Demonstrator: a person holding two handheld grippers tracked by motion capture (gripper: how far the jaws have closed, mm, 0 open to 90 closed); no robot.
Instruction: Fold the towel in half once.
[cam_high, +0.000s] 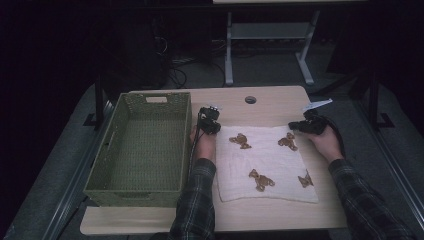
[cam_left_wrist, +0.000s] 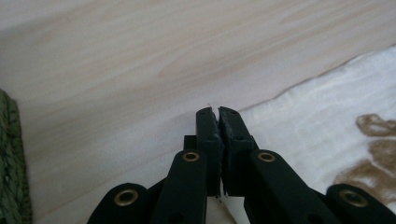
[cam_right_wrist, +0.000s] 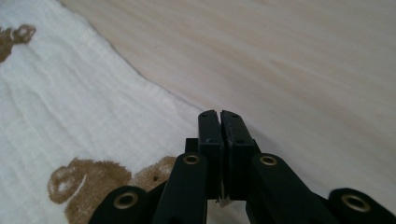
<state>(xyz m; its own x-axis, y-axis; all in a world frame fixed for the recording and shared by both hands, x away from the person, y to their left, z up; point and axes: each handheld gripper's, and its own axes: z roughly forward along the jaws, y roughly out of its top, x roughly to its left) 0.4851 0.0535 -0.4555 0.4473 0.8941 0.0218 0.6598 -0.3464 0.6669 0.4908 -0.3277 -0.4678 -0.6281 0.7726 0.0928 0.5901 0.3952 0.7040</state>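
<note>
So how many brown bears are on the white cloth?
4. One bear sits at the far left, one at the far right, one near the front middle, and one at the front right edge. The claws may hide more at the far corners.

green woven basket – left on table | grommet hole – far edge

Dim room, dark walls. Pale wooden tabletop with round cable hole. Grey floor beyond; white metal-framed desk with tangled black cables below.
</note>
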